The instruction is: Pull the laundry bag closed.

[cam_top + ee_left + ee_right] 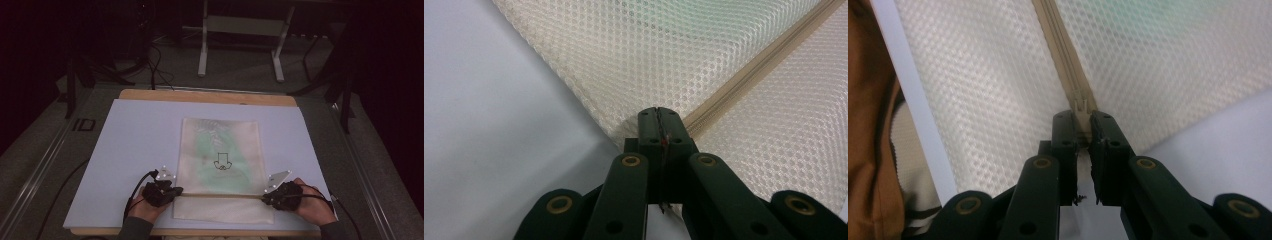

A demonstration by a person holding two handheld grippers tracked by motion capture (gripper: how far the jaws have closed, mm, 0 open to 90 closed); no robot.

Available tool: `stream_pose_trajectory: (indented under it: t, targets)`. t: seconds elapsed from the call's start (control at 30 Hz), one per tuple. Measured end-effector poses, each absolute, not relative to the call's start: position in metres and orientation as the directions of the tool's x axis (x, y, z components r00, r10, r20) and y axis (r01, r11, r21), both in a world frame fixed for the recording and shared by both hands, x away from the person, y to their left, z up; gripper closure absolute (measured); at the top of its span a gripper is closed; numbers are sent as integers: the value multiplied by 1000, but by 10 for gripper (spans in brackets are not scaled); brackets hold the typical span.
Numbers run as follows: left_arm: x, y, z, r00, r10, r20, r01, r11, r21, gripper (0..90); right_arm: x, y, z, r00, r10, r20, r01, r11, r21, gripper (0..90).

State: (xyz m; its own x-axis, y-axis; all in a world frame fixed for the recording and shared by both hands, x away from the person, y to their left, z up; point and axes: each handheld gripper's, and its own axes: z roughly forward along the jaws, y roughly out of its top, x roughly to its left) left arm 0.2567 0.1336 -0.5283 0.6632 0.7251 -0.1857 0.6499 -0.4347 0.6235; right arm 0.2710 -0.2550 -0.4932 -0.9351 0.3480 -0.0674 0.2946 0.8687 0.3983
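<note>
At opposite zipper (pixel 220 195) ends, left gripper (pixel 176 190) and right gripper (pixel 265 198) clamp.

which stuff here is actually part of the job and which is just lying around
In the job:
- mesh bag, green item inside
- its zipper, slider at the right end
- left gripper, shut on the bag's edge
- right gripper, shut on the zipper slider

Just there:
- white board under the bag
- metal stand behind the table

Mesh bag (pixel 220 165) flat on the sheet (pixel 140 135) covering the tabletop (pixel 205 96), centre to lower centre of the high view. Zipper (pixel 220 195) across its lower part. Left tool (pixel 176 191) at the zipper's left end, right tool (pixel 264 197) at its right end.
</note>
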Motion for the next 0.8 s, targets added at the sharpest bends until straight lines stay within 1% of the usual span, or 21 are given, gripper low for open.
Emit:
stream_pose_trajectory:
  t: [0.23,0.47,0.5,0.57,0.73,0.8]
  targets:
    - [257,134,-528,664,724,-187,650,-435,624,894,271,-265,-494,-929,368,-45,318,853,413,821]
    - [257,133,-528,663,725,-187,651,-435,623,893,269,-266,-497,-929,366,-51,310,846,433,806]
    - [257,133,-528,663,725,-185,650,-436,623,892,269,-267,-497,-931,361,-49,305,845,439,771]
    - [257,134,-528,662,725,-191,652,-431,623,892,268,-266,-497,-932,361,-46,305,844,441,745]
    - [257,134,-528,664,724,-188,650,-433,624,889,268,-265,-496,-930,363,-54,301,838,456,707]
    - [257,134,-528,664,722,-195,650,-428,628,885,269,-267,-495,-927,370,-52,303,825,477,684]
